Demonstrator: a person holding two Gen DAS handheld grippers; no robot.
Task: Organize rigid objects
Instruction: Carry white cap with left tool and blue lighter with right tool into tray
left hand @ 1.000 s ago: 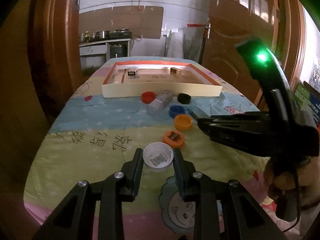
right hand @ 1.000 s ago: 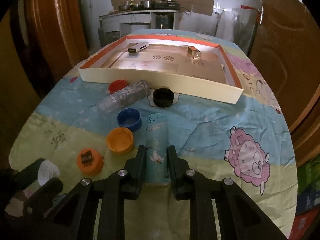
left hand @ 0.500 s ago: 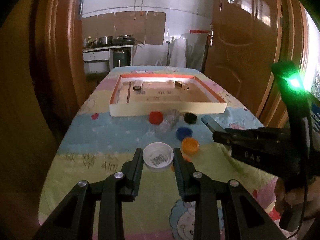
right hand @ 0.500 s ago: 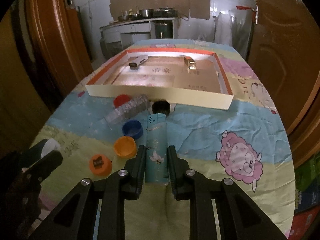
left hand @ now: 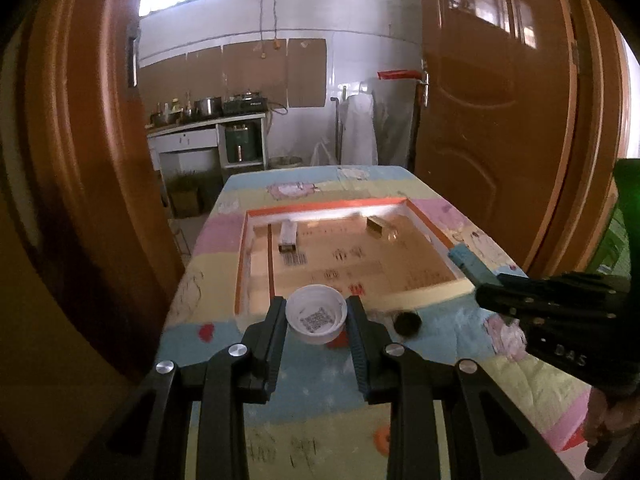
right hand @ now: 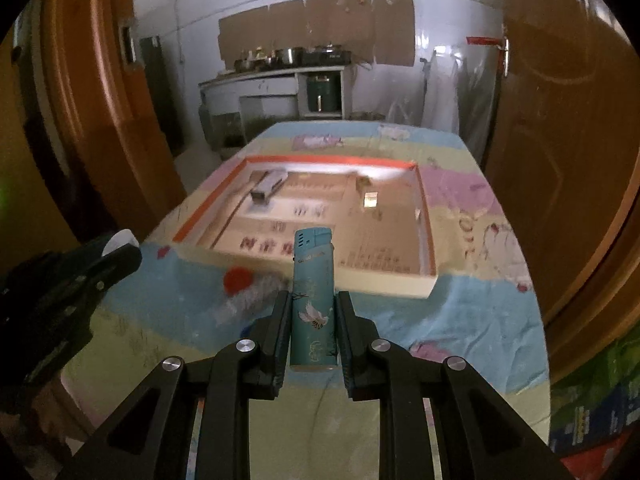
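My left gripper (left hand: 316, 320) is shut on a white bottle cap (left hand: 316, 313) and holds it in the air at the near wall of the shallow orange-rimmed cardboard tray (left hand: 424, 293). My right gripper (right hand: 313, 320) is shut on a teal lighter (right hand: 313, 292) with a bird print, held lifted in front of the tray (right hand: 304, 261). The lighter's tip also shows in the left wrist view (left hand: 468, 261) over the tray's right near corner. Inside the tray lie a silver box (right hand: 269, 186) and a small gold block (right hand: 370, 198).
On the patterned cloth (right hand: 460, 320) in front of the tray lie a black cap (left hand: 407, 323), a red cap (right hand: 238, 279) and a clear patterned lighter (right hand: 256, 292). Wooden doors stand on both sides. A kitchen counter is behind the table.
Both grippers have risen and moved forward toward the tray, each carrying its object. The caps on the cloth have dropped below and behind the fingers.
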